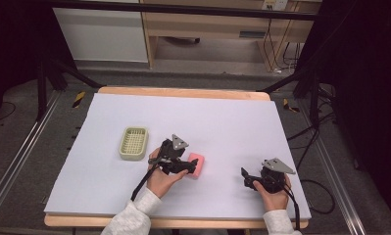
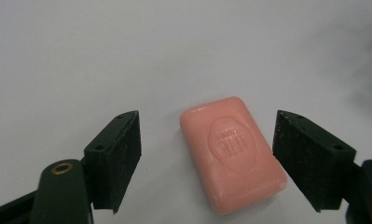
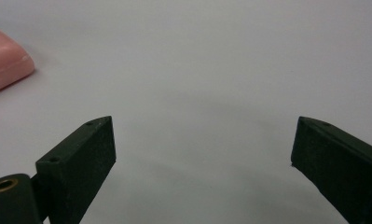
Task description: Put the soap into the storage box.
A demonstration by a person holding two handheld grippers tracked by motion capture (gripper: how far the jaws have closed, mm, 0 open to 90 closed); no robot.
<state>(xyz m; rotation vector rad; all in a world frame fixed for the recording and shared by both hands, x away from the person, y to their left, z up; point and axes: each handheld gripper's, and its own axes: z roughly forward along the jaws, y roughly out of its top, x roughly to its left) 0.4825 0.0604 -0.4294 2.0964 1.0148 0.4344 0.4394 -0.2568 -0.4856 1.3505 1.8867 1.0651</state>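
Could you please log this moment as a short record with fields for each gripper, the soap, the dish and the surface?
left gripper: open, fingers either side of the soap, not closed on it
right gripper: open, holding nothing, over bare surface
pink soap bar: lying flat, embossed oval facing up
green soap dish: slotted, nothing in it, to the left of the soap
table cover: pale sheet over a wooden table

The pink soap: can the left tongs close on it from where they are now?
Probably yes. The left tongs are open, with the pink soap lying flat between the jaws, one jaw close to its edge. Nothing stands between jaws and soap.
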